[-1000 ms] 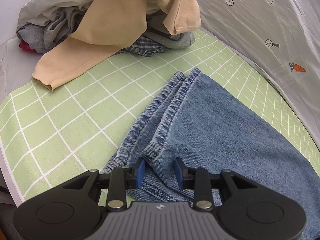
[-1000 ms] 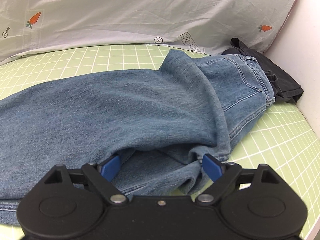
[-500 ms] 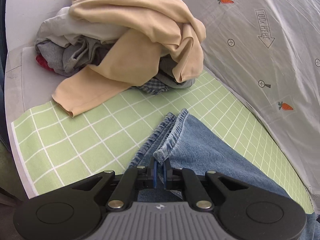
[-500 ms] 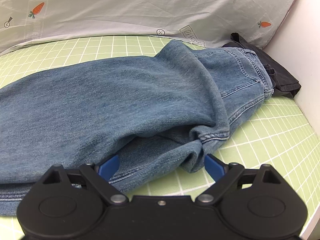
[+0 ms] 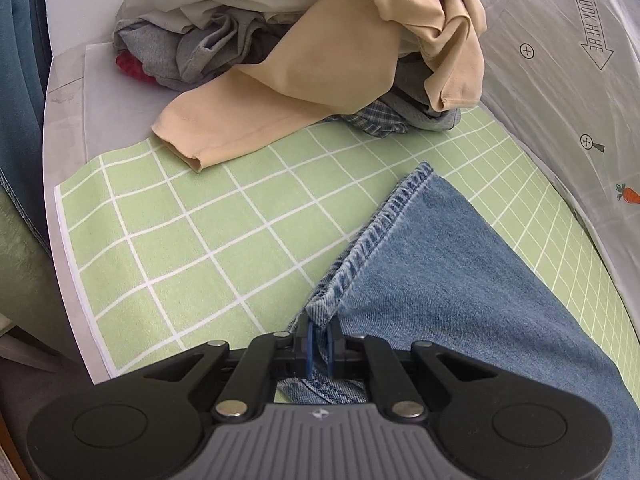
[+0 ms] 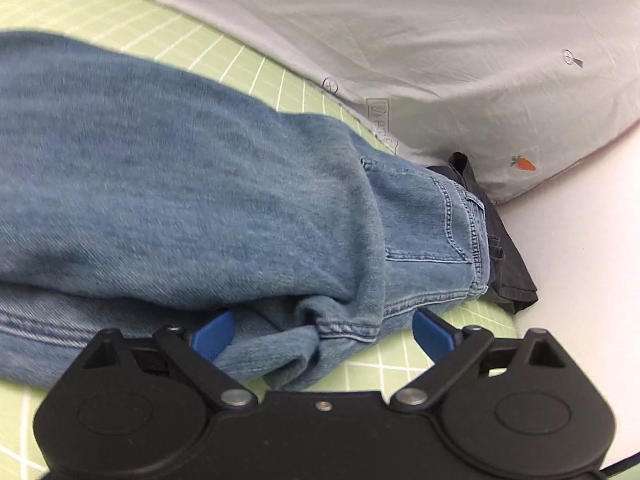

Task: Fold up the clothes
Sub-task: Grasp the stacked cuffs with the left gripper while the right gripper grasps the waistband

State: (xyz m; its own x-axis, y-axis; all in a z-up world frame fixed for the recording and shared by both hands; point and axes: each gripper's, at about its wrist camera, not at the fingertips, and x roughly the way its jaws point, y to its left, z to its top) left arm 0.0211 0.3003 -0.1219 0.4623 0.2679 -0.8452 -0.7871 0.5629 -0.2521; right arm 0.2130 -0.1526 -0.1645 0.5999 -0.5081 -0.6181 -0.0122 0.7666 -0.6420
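the left gripper (image 5: 319, 343), open over the leg hems a second ago, is now clamped on the near corner of the hem of the jeans (image 5: 452, 280), its blue pads pressed together with a pinch of denim standing up between them. the hems, which lay flat and side by side on the green checked mat (image 5: 192, 240), are now gathered into one raised edge, so the leg end appears ready to be carried over toward the waist for a fold.

the right gripper (image 6: 322, 334) remains apart, its blue fingers (image 6: 212, 332) on either side of a bunched fold of denim at the near edge of the mat, with no grip taken. its view has tilted and blurred since a moment ago, so that hand is on the move. until it closes, only one end of the jeans is held.

the jeans lie lengthwise along the mat. the left view alone shows the hem end and, toward the mat's far corner, a pile of unfolded clothes (image 5: 312, 40) with a tan garment (image 5: 320, 76) trailing onto the mat. the right view alone shows the waist end with its stitched back pocket (image 6: 424, 224), resting against a dark garment (image 6: 508, 268) at the mat's end near the wall. both views show the pale carrot-print sheet (image 6: 440, 40) along the mat's far edge.
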